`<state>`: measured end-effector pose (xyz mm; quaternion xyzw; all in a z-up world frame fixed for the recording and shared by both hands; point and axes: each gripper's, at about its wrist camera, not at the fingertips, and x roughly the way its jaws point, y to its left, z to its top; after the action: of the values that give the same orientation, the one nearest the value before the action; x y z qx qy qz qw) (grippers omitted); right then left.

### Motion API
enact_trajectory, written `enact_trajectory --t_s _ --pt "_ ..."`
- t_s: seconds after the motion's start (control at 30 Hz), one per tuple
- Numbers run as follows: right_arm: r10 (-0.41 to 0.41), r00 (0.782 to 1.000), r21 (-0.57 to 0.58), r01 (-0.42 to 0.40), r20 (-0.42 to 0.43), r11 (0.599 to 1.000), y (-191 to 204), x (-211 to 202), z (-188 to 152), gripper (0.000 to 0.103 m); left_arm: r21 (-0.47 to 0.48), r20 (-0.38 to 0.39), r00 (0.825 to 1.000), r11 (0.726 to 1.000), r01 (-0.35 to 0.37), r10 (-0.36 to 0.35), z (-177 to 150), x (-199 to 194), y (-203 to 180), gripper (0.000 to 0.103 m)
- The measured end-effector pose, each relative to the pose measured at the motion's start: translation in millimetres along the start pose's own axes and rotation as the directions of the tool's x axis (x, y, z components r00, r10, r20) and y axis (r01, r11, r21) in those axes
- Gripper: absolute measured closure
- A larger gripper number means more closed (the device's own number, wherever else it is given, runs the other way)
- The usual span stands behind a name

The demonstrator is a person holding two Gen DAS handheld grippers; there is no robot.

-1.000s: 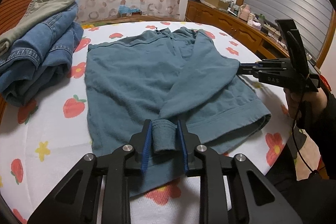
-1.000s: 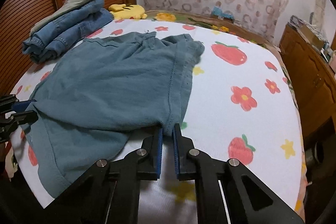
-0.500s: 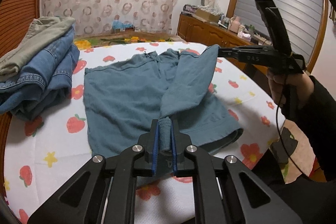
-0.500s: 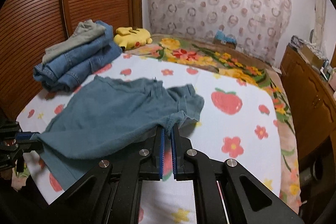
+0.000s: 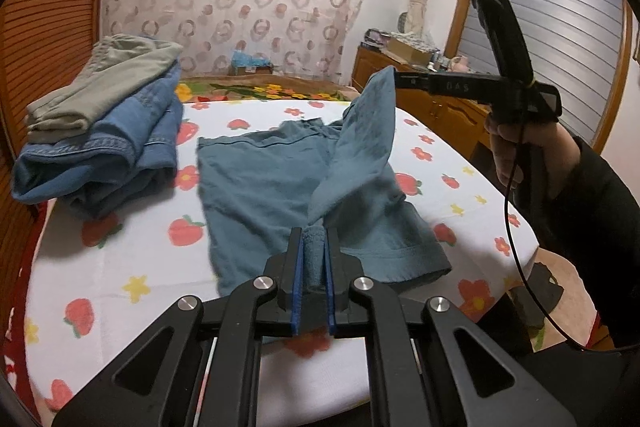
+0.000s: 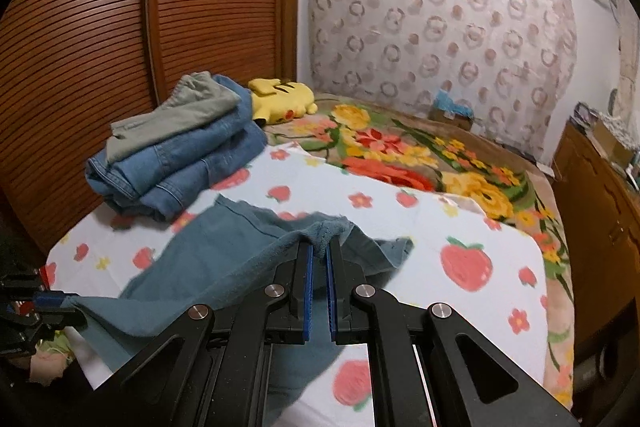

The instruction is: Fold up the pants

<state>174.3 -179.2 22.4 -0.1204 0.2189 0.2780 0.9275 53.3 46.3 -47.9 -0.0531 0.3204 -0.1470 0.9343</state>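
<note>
Nearest in the left wrist view, the left hand-held gripper (image 5: 314, 259) is clamped tight on a bunched wad of the teal pants (image 5: 256, 183), the cloth squeezed between its blue pads. From that pinch a band of fabric rises up and away to the right hand-held gripper (image 5: 396, 79), held by a hand (image 5: 520, 155) in a dark sleeve at the right; its jaws are closed on the far corner of the same raised flap. In the right wrist view that gripper's blue pads (image 6: 307, 283) sit almost together with a ribbed edge of the pants pinched at their tips. The rest of the pants lies spread on the bed (image 5: 120, 267), on a white sheet printed with strawberries and flowers, one leg hem lying flat at the near right. Further back and to the left, apart from the pants, a stack of folded jeans (image 6: 176, 163) rests against the slatted wooden wall, with a folded grey-green garment (image 6: 180, 111) on top. Just beyond the stack lies a yellow plush toy (image 6: 280, 99), on a floral blanket (image 6: 420, 155) that covers the far part of the bed. A wooden cabinet (image 6: 596, 211) stands along the right.
</note>
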Motion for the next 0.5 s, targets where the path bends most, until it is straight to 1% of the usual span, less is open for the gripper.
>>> enact_trajectory --t_s 0.2,0.37,0.5 --pt "0.021 1.000 -0.030 -0.021 0.001 0.999 5 9 4 0.097 -0.024 -0.010 1.000 1.000 -0.018 0.018 -8 -4 14 0.093" --pt "0.026 1.000 -0.060 -0.027 -0.013 0.998 8 17 7 0.097 -0.031 -0.060 0.998 0.999 -0.038 0.036 -22 7 20 0.093" --pt "0.027 0.999 -0.067 -0.029 -0.040 0.997 8 30 9 0.097 -0.051 -0.083 0.995 0.997 -0.052 0.048 -30 13 27 0.093"
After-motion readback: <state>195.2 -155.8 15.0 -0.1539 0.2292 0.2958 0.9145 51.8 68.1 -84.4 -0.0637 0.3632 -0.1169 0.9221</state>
